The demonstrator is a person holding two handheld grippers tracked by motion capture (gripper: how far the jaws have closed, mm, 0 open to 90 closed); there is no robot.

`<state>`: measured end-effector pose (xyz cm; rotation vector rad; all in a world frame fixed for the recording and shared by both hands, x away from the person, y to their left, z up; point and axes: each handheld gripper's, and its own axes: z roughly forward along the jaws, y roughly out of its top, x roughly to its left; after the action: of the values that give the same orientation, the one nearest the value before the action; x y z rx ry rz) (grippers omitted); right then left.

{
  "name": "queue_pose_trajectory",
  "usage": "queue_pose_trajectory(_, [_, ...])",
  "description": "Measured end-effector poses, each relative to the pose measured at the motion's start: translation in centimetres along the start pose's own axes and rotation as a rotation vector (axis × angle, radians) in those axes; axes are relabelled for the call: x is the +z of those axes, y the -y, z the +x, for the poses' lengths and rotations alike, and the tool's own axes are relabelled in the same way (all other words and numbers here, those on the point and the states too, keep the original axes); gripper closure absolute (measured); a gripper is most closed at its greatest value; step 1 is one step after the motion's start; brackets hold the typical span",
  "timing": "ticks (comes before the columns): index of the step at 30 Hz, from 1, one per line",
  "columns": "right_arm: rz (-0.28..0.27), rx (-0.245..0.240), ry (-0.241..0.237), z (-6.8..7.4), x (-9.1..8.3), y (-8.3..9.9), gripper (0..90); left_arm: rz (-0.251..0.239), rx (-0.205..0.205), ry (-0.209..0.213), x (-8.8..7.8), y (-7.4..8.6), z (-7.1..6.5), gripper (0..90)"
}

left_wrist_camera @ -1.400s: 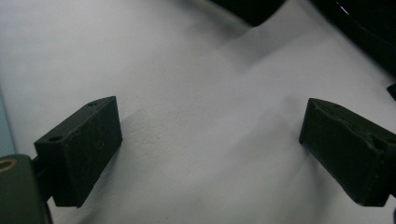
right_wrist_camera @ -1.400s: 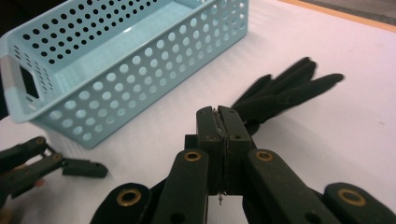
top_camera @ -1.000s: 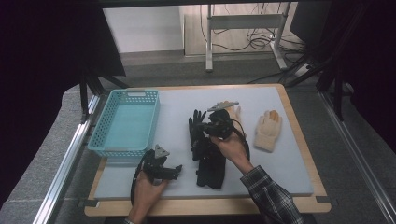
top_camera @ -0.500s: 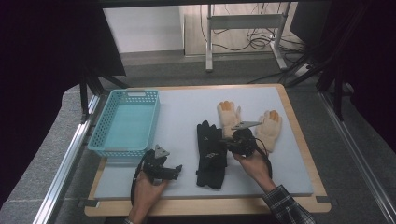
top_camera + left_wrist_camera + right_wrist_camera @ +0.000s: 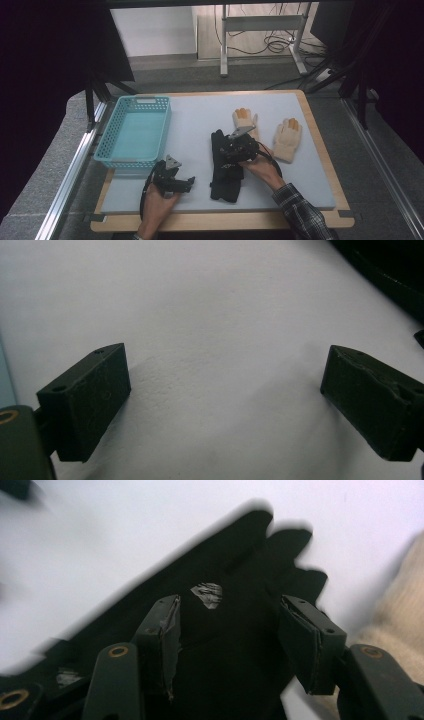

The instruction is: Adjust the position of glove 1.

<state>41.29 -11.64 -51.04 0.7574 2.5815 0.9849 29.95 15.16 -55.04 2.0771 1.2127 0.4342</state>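
From above, my right tongs (image 5: 231, 150) sit over the black glove (image 5: 225, 167), jaws just opening; my left tongs (image 5: 184, 183) rest beside the empty basket (image 5: 106, 150). Left gripper view: jaws wide over the bare mat (image 5: 215, 315). Right gripper view: parted jaws straddle the glove (image 5: 230, 645), not pinching.

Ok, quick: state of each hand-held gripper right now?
Left hand-held gripper: open, nothing between the jaws, over the bare mat.
Right hand-held gripper: open, jaws just opening over the black glove, not gripping.
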Motion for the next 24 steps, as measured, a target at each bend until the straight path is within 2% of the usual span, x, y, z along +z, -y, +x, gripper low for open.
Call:
queue_pose_trajectory(1, [0.000, 0.000, 0.000, 0.0, 0.0, 0.0, 46.0, 0.000, 0.000, 0.000, 0.0, 0.0, 0.0, 5.9])
queue_pose_trajectory(2, [-0.010, 0.081, -0.082, -0.7, 0.4, 0.4, 59.0, 0.000, 0.000, 0.000, 0.0, 0.0, 0.0, 5.9])
queue_pose_trajectory(3, [-0.010, 0.081, -0.082, -0.7, 0.4, 0.4, 59.0, 0.000, 0.000, 0.000, 0.0, 0.0, 0.0, 5.9])
queue_pose_trajectory(4, [-0.011, 0.093, -0.085, -0.7, 0.3, 0.5, 67.1, -0.002, -0.003, 0.000, 0.0, 0.0, 0.0, 5.9])
queue_pose_trajectory(6, [0.003, 0.085, -0.041, -0.4, -0.1, 0.3, 83.1, 0.001, 0.002, 0.000, 0.0, 0.0, 0.0, 5.9])
queue_pose_trajectory(7, [0.003, 0.085, -0.041, -0.4, -0.1, 0.3, 83.1, 0.001, 0.002, 0.000, 0.0, 0.0, 0.0, 5.9])
queue_pose_trajectory(8, [0.003, 0.090, -0.030, -0.2, -0.4, 0.1, 86.8, -0.004, -0.005, 0.000, 0.0, 0.0, 0.0, 5.9])
queue_pose_trajectory(11, [-0.001, 0.107, -0.024, 0.0, -0.8, -0.1, 87.1, -0.002, -0.003, 0.000, 0.0, 0.0, 0.0, 5.9])
queue_pose_trajectory(12, [-0.017, 0.136, -0.038, 0.1, -1.4, -0.1, 87.2, -0.003, -0.003, 0.000, 0.0, 0.0, 0.0, 5.9])
queue_pose_trajectory(16, [-0.043, 0.167, -0.048, 0.5, -2.4, -0.4, 87.3, -0.004, -0.004, 0.000, 0.0, 0.0, 0.0, 5.9])
queue_pose_trajectory(18, [-0.068, 0.197, -0.057, 1.1, -3.7, -0.8, 87.3, 0.002, 0.005, -0.001, 0.0, 0.0, 0.0, 5.9])
queue_pose_trajectory(21, [-0.079, 0.209, -0.055, 1.6, -4.5, -1.2, 87.3, 0.003, 0.005, 0.000, 0.0, 0.0, 0.0, 5.9])
queue_pose_trajectory(24, [-0.107, 0.235, -0.062, 2.7, -5.9, -1.6, 87.3, 0.004, 0.007, 0.000, 0.0, 0.0, 0.1, 5.9])
